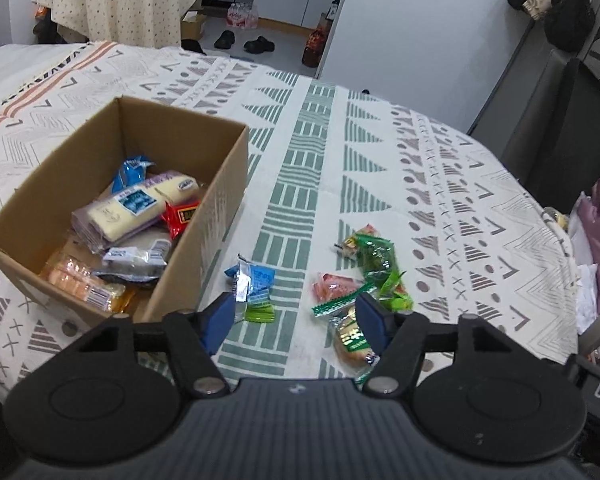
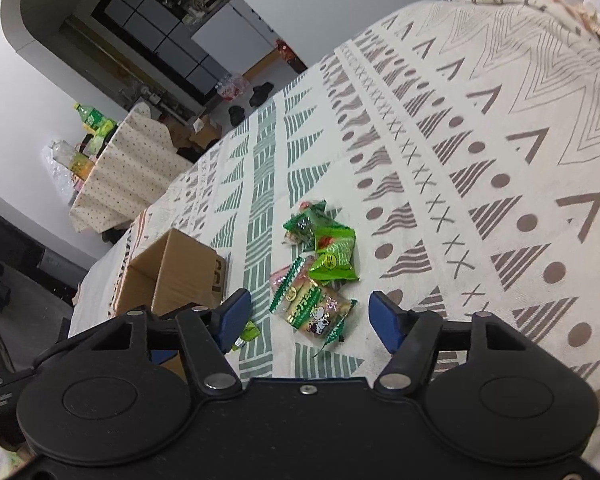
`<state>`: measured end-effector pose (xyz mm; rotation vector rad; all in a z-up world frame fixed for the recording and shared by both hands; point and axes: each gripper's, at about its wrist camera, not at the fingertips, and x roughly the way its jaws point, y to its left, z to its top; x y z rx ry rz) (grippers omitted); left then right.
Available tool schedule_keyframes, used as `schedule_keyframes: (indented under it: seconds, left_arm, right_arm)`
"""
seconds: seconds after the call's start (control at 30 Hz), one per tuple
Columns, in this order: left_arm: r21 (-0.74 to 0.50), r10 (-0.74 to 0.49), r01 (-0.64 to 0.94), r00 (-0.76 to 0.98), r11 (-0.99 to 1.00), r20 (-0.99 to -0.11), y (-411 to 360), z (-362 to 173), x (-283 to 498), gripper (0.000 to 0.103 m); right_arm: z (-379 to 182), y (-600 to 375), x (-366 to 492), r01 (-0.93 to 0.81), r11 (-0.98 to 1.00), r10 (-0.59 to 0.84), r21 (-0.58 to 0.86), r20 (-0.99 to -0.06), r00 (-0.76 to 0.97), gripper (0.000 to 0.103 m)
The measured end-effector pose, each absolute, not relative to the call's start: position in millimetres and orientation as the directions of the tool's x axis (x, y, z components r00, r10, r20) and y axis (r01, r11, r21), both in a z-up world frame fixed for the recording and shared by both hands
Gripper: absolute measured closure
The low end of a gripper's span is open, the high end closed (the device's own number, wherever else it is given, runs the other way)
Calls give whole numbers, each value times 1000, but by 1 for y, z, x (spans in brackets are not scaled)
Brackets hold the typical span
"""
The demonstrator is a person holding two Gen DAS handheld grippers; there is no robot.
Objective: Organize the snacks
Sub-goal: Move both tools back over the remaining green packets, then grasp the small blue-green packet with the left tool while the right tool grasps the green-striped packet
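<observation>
Left tongs and right tongs are gaping wide, gripping nothing, above loose snack packets lying on the patterned bench. A cardboard box is sitting beside them, holding further snacks.

Soft, even indoor light across both views, bright enough, no hard source showing. Shadows stay faint: a pale one lies beside the cardboard box on the patterned cloth. Small glints spark off the foil snack wrappers, and the green packets shine a little too. Fisheye bending is strong: the cloth's edge curves hard, the right wrist view tilts, dark vignette fills the corners. Centre detail is fairly crisp; the far room goes soft and slightly smeared.
</observation>
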<state>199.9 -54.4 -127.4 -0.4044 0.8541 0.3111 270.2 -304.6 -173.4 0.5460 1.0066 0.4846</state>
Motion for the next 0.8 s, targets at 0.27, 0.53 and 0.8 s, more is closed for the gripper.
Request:
schedule_keyframes:
  seconds: [0.27, 0.53, 0.8]
  left_arm:
    - [-198, 120, -447, 588, 872, -800, -54, -155, 215, 48]
    - [-180, 147, -468, 580, 865, -801, -55, -178, 227, 49]
    - [-143, 192, -486, 574, 862, -796, -52, -194, 234, 49]
  right_arm:
    - [-198, -291, 289, -136, 769, 623, 625, -684, 379, 42]
    - [-211, -281, 298, -169, 774, 628, 610, -705, 329, 43]
    - [-216, -272, 307, -200, 790, 611, 579, -721, 327, 43]
